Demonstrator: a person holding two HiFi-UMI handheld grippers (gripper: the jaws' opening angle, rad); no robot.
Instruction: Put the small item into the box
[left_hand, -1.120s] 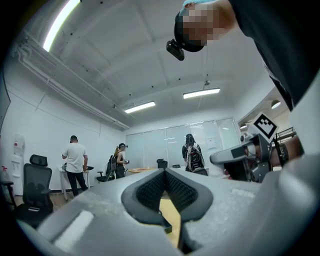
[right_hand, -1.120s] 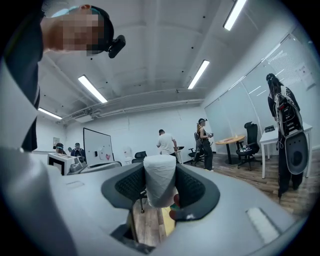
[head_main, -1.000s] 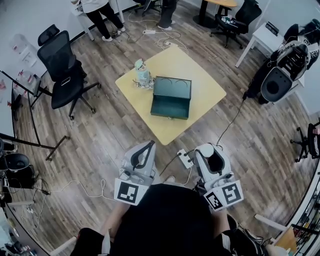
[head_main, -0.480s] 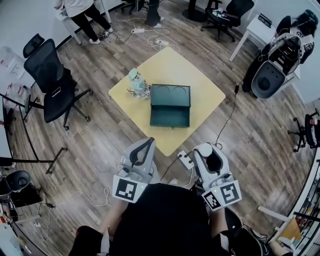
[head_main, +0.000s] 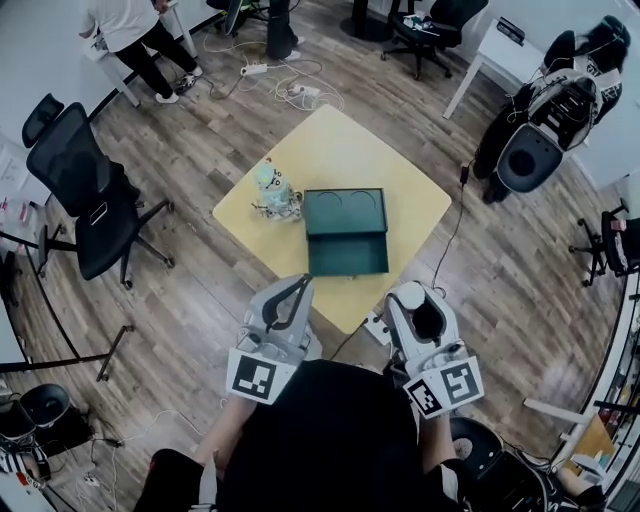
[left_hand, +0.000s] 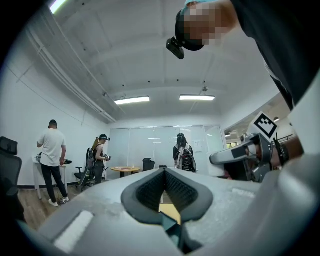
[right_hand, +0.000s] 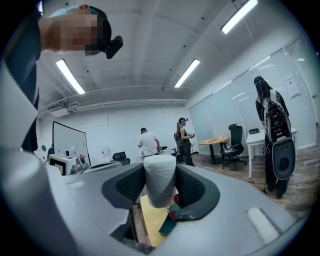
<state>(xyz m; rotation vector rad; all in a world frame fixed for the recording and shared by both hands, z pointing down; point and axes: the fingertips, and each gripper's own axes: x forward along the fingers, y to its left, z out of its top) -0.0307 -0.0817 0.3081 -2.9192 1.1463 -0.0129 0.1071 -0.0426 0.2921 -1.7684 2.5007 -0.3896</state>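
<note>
The right gripper (head_main: 420, 302) clamps a white cylinder (right_hand: 159, 182) between its pads, while the left gripper (left_hand: 164, 172) has its jaws pressed together on nothing. Ahead on the yellow table (head_main: 340, 140) sits the open dark-green box (head_main: 346, 255) — a small pale toy (head_main: 275, 190) stands just beside its left edge.

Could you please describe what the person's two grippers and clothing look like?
Both the left gripper and the right gripper have pale grey bodies, with dark ribbed pads lining the jaws. Each carries a white cube printed with black square markers. The person wears a black top.
</note>
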